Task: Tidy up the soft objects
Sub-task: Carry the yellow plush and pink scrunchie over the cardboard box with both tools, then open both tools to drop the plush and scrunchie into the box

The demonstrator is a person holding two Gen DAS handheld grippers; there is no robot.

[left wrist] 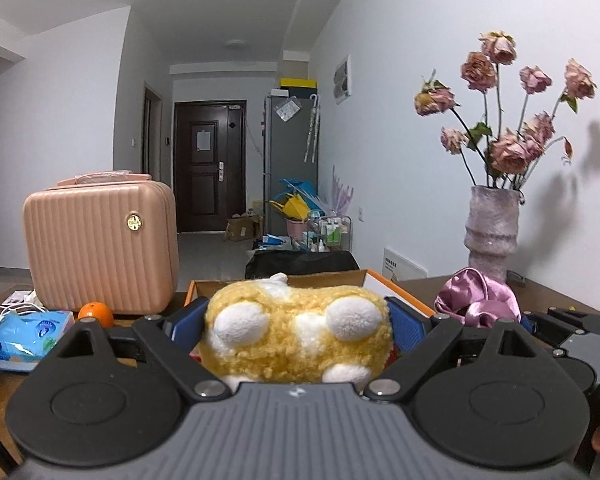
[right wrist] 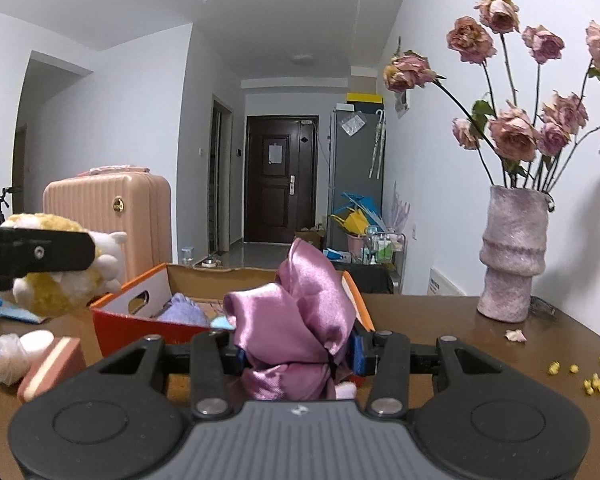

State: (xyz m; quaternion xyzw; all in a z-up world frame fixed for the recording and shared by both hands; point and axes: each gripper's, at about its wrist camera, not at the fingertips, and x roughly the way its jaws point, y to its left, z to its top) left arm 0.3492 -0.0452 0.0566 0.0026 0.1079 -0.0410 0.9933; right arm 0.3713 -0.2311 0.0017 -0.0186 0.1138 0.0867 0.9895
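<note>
Filling the gap between the blue pads of the left gripper (left wrist: 298, 326), a yellow plush toy (left wrist: 296, 332) with white spots is squeezed from both sides, so these fingers are clamped on it. Its lower edge drops behind the grey gripper body and cannot be seen. Just beyond the fingers sits an orange box (left wrist: 400, 292), of which only the rim and far wall show past the toy. Ahead and to the right of the fingers lies a bunch of purple satin cloth (left wrist: 480, 300), with part of a black gripper below it at the frame edge. Off to the left of the fingers stand a pink case (left wrist: 100, 248), an orange (left wrist: 96, 314) and a blue tissue pack (left wrist: 24, 340) on the tabletop (left wrist: 540, 292).

From the right wrist, the right gripper (right wrist: 300, 354) has its fingers closed on the purple satin cloth (right wrist: 296, 320), which bulges up above them and hides most of the pads. Straight ahead of the fingers is the orange box (right wrist: 132, 320), holding a lilac knitted piece (right wrist: 182, 310) that is only partly visible. Up and to the left of the fingers, the plush toy (right wrist: 56, 288) hangs in a black finger (right wrist: 36, 254) of the other gripper, over the box's left corner. A vase of dried roses (right wrist: 512, 256) stands to the right on the tabletop (right wrist: 440, 320).
</note>
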